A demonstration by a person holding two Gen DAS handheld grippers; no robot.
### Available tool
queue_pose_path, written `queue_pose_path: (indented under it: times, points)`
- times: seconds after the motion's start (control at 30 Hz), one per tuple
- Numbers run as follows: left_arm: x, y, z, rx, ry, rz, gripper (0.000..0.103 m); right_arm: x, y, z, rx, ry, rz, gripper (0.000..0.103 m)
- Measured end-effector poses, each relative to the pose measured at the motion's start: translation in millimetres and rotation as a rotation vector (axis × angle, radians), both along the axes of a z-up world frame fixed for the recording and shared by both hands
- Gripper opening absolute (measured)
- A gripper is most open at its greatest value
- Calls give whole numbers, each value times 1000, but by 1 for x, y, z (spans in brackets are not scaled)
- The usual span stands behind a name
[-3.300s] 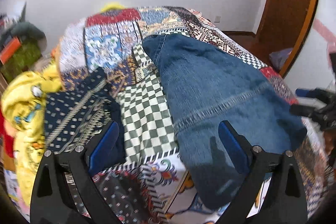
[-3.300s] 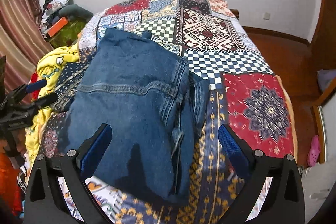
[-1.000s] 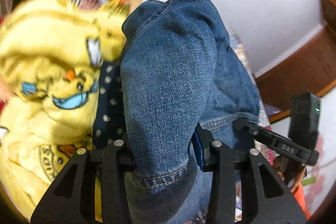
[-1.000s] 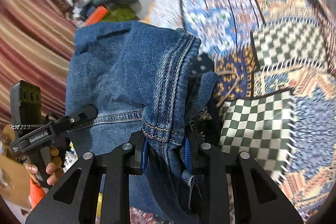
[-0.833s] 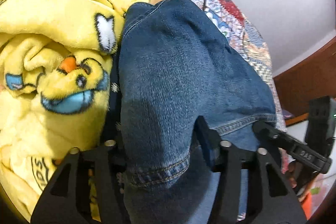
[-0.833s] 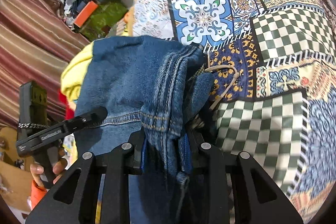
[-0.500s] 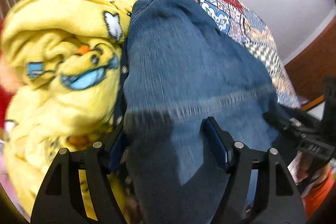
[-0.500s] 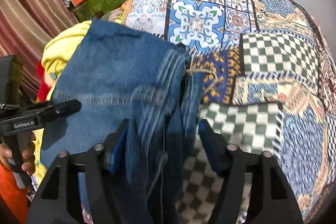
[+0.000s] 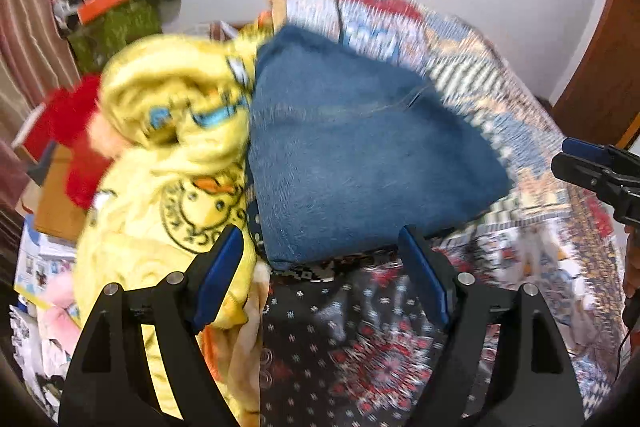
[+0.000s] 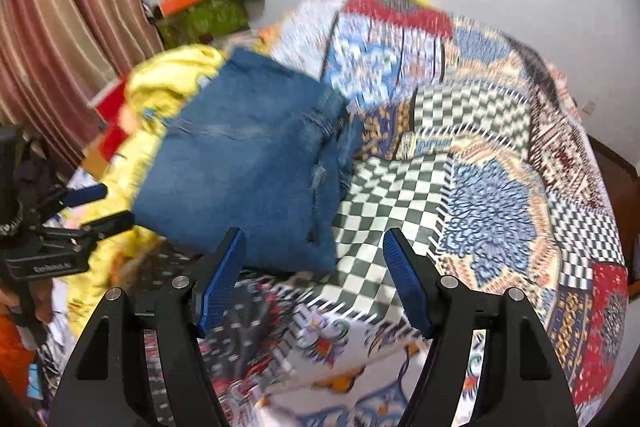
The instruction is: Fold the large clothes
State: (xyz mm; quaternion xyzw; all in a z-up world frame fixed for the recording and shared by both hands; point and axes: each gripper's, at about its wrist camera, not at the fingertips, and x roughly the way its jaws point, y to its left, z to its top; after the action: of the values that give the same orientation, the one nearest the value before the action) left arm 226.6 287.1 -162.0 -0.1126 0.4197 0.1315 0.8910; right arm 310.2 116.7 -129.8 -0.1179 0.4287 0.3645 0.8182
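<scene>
The folded blue jeans (image 9: 352, 163) lie at the left edge of the patchwork bedspread (image 9: 520, 163), against a yellow cartoon-print blanket (image 9: 176, 131). In the right wrist view the jeans (image 10: 248, 171) lie just beyond the fingers. My left gripper (image 9: 320, 275) is open and empty, just short of the jeans' near edge. My right gripper (image 10: 312, 275) is open and empty, also just short of them. The right gripper shows at the right edge of the left wrist view (image 9: 600, 175); the left gripper shows at the left of the right wrist view (image 10: 80, 211). Both frames are motion-blurred.
A dark patterned garment (image 9: 360, 339) lies under the left gripper. A red item (image 9: 76, 147) and a cardboard box (image 9: 56, 203) sit left of the blanket. A cluttered green pile (image 10: 200, 15) stands by striped curtains (image 10: 68, 27). A wooden door (image 9: 600, 79) is at the right.
Both grippers were shut on the jeans and carried them left onto the pile beside the yellow blanket. Both have since opened, let go and drawn back.
</scene>
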Motion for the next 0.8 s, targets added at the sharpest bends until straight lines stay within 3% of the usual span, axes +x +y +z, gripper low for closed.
queue_pose_path:
  times: [0.13,0.27,0.4,0.57,0.8]
  points:
    - [-33,-23,58,78,-136,10,79,-32,-20,56,115,-105,-3,67]
    - [-80,-50,130,138,-333,13,79,-73,-42,112,222,-242,-1,67]
    - [-125,-79,180,197,-502,13,79,-115,-60,155,331,-354,4,67]
    - [-174,-117,211,248,-653,15,79,-168,-82,188,437,-444,36,67]
    - [-220,-157,213,302,-735,38,81,-216,-96,195,474,-543,16,69]
